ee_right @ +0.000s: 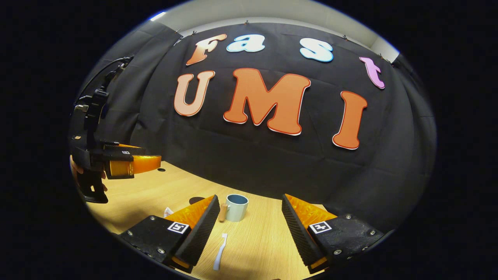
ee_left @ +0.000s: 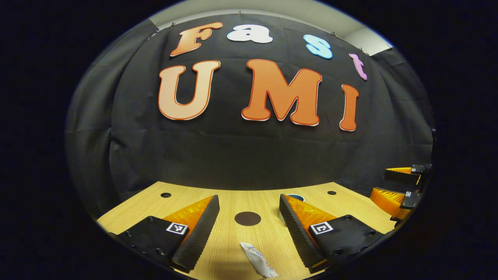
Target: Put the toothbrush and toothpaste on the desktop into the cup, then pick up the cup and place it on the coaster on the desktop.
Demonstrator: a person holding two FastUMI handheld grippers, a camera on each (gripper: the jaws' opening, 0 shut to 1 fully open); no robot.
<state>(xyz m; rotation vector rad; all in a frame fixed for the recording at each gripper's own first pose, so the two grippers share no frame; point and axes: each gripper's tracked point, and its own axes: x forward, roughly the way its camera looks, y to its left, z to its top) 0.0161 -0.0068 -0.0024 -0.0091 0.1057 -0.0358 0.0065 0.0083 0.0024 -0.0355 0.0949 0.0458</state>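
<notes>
In the left gripper view my left gripper [ee_left: 249, 198] is open above the wooden desktop [ee_left: 218, 249]. A white toothpaste tube [ee_left: 258, 258] lies flat between its fingers, close to the camera. Beyond it sits the dark round coaster [ee_left: 247, 218]. The cup's rim [ee_left: 294, 196] peeks from behind the right finger. In the right gripper view my right gripper [ee_right: 249, 197] is open and holds nothing. The blue-grey cup [ee_right: 237, 207] with a wooden handle stands upright ahead. A white toothbrush [ee_right: 220, 247] lies on the desktop beside the left finger.
The right gripper [ee_left: 393, 184] hangs at the far right edge of the left gripper view. In the right gripper view the left gripper [ee_right: 132, 163] is held by a hand above the desk's left side. Small round holes [ee_left: 165, 195] mark the desk's back corners.
</notes>
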